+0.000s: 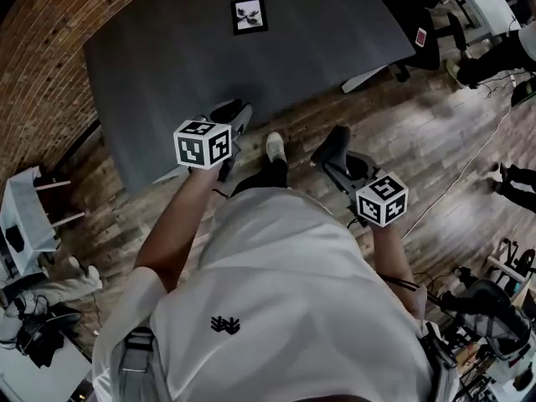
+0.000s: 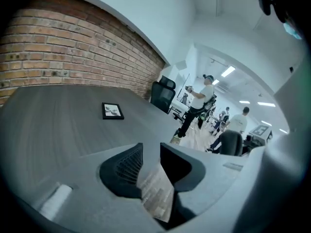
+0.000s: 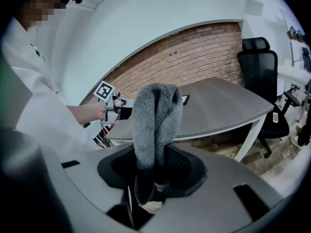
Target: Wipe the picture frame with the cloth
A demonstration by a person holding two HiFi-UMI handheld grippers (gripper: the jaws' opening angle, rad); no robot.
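A small black picture frame (image 1: 249,15) (image 2: 112,110) lies flat on the far part of the grey table (image 1: 167,57). Both grippers hang off the table's near edge, over the wooden floor. My left gripper (image 1: 232,117) (image 2: 150,166) points toward the table; a narrow gap shows between its jaws and they hold nothing. My right gripper (image 1: 335,145) (image 3: 155,169) is shut on a folded grey cloth (image 3: 155,120), which stands up out of the jaws. In the right gripper view the cloth hides most of the frame (image 3: 186,99).
A brick wall (image 1: 42,65) runs along the table's left side. A black office chair (image 1: 429,32) (image 3: 257,62) stands at the table's right end. Several people (image 2: 199,103) stand in the open office beyond. A white rack (image 1: 21,216) sits at my left.
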